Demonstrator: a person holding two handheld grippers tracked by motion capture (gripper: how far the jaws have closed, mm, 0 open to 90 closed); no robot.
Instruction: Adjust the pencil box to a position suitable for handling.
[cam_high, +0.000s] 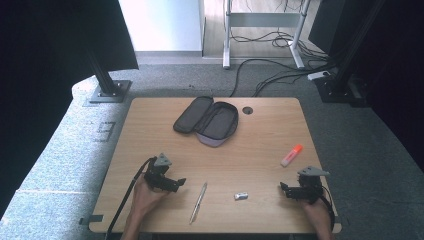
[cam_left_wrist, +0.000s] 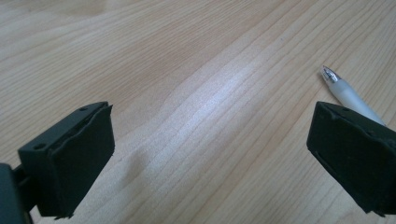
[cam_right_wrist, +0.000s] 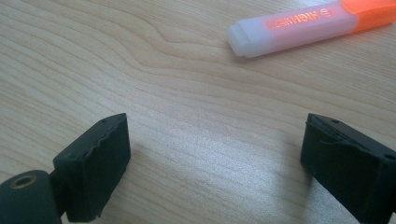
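While the left gripper (cam_high: 172, 183) rests wide open and empty near the table's left edge, a slim silver pen (cam_high: 198, 202) lies just right of it: light, stiff, apt to roll, best pinched mid-barrel. Beyond lie a small white eraser-like block (cam_high: 241, 196), an orange highlighter (cam_high: 291, 155), and the right gripper (cam_high: 289, 190), likewise agape and empty, with bare wood between.

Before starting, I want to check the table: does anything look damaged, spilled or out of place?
Nothing stands out. The pencil case lies open at the far side; the pen, the small white item and the highlighter lie loose but intact on the table.
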